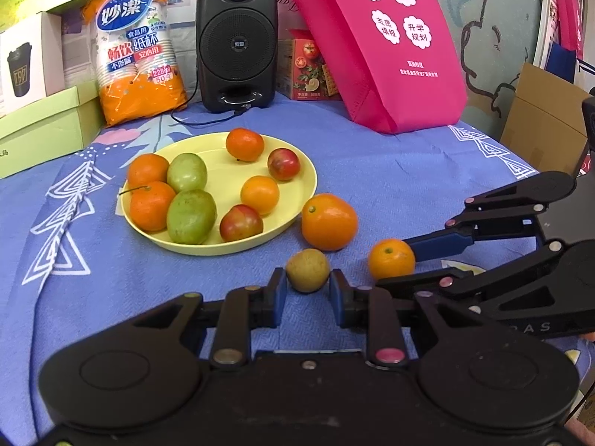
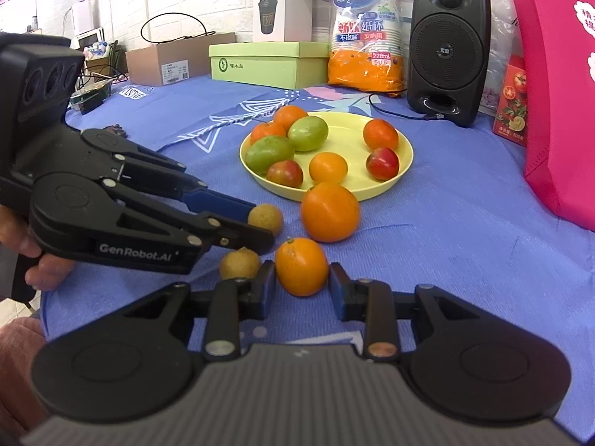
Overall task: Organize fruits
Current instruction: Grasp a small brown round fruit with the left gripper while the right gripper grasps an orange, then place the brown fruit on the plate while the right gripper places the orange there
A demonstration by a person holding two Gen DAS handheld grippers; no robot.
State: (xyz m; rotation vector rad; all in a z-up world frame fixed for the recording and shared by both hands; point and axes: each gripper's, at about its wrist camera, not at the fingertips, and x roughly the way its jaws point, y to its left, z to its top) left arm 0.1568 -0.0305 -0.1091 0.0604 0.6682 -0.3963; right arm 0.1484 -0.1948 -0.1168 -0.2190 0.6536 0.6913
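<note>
A yellow plate (image 1: 297,200) on the blue cloth holds several oranges, green fruits and red fruits; it also shows in the right wrist view (image 2: 405,148). A big orange (image 1: 329,222) lies just off its rim. My left gripper (image 1: 308,286) is open, its pads on either side of a small brown-yellow fruit (image 1: 308,270) on the cloth. My right gripper (image 2: 302,283) is open around a small orange (image 2: 302,267), which also shows in the left wrist view (image 1: 391,258). A second brown-yellow fruit (image 2: 240,263) lies by the right gripper's left finger.
A black speaker (image 1: 237,41), an orange pack of paper cups (image 1: 137,44), a pink bag (image 1: 383,41), a tomato cracker box (image 1: 308,70) and green boxes (image 1: 44,122) stand along the back. The speaker cable (image 1: 193,119) trails on the cloth.
</note>
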